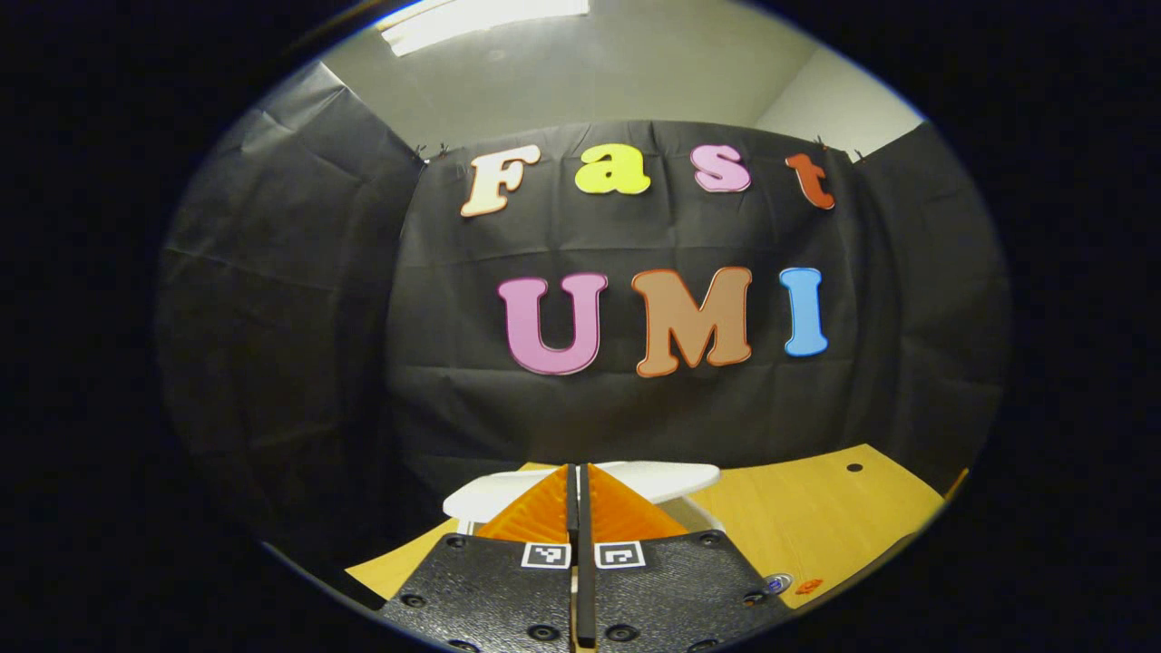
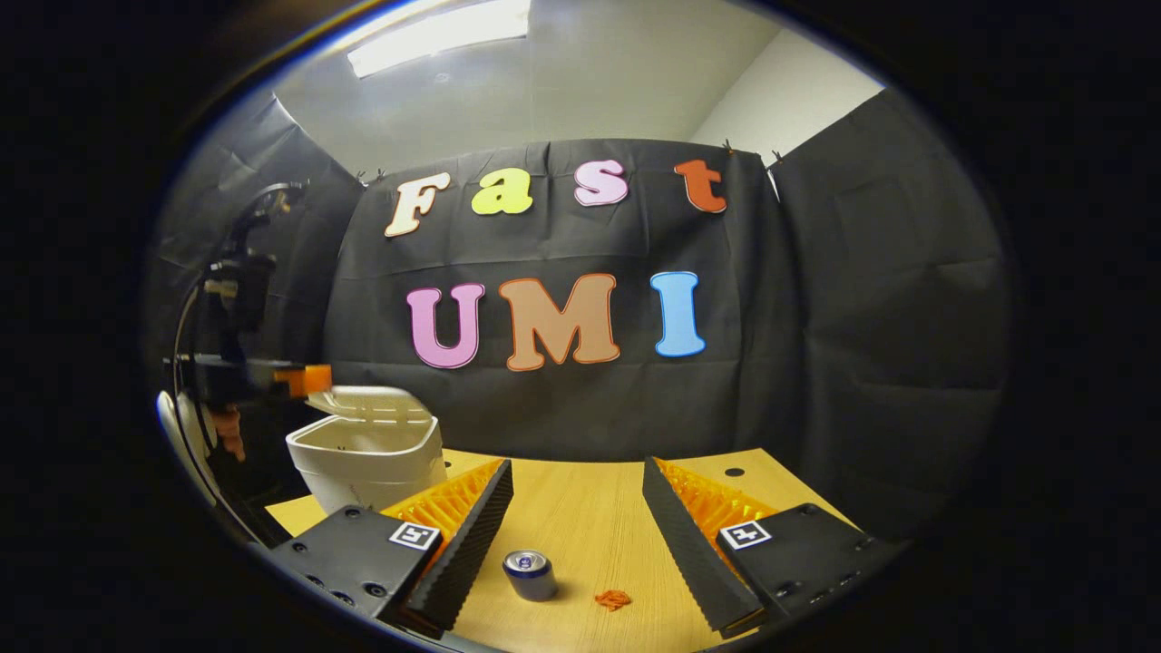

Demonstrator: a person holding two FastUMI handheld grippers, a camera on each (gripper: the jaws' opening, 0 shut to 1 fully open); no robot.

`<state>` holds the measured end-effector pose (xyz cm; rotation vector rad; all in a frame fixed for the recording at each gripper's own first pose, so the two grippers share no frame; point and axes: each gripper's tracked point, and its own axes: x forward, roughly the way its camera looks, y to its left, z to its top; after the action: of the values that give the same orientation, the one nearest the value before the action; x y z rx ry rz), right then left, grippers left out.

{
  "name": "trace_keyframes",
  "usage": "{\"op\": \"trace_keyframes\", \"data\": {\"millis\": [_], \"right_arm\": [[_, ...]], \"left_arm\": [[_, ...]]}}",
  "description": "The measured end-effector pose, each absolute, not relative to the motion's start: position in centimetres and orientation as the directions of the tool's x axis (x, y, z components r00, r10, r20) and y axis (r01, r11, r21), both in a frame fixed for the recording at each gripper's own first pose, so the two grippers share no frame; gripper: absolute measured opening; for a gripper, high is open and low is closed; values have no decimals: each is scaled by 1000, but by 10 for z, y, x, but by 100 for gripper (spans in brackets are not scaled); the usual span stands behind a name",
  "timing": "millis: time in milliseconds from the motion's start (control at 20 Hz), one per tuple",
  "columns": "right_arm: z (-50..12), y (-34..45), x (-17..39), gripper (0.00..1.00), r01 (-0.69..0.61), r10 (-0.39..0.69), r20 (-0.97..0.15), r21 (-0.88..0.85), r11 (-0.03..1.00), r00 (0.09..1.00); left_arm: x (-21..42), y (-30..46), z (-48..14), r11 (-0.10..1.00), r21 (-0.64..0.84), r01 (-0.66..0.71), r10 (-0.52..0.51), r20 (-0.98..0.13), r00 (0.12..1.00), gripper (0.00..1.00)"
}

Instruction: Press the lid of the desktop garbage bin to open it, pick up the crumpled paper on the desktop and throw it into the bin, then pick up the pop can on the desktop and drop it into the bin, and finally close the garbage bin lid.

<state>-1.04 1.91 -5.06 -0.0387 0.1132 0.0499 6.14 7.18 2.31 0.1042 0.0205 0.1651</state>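
The white desktop bin (image 2: 367, 458) stands at the table's left with its lid (image 2: 372, 402) tilted up, and the inside of the rim shows. My left gripper (image 2: 304, 379), held by a hand (image 2: 227, 433), sits at the lid's left edge. In the left gripper view that gripper (image 1: 578, 470) is shut and empty, with the lid (image 1: 662, 479) just beyond its tips. My right gripper (image 2: 578, 464) is open and empty above the table. Below and between its fingers stand the pop can (image 2: 531, 574) and a small orange crumpled paper (image 2: 613, 599), also seen as can (image 1: 777, 583) and paper (image 1: 808, 586).
The wooden table (image 2: 590, 508) runs back to the black cloth wall. A small dark hole (image 2: 733, 472) marks its far right part. Cables and a dark rig (image 2: 238, 281) rise behind the left gripper at the left edge.
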Motion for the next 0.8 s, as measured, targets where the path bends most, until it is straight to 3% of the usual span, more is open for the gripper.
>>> {"op": "trace_keyframes", "data": {"millis": [450,800], "right_arm": [[-93,-6,2,96,-6,9,-192,18,1000,981],[-189,-18,24,96,-22,18,-404,-5,1000,915]], "left_arm": [[25,65,44,991,39,-131,130,41,991,0],[4,61,31,994,-13,-108,109,49,993,0]]}}
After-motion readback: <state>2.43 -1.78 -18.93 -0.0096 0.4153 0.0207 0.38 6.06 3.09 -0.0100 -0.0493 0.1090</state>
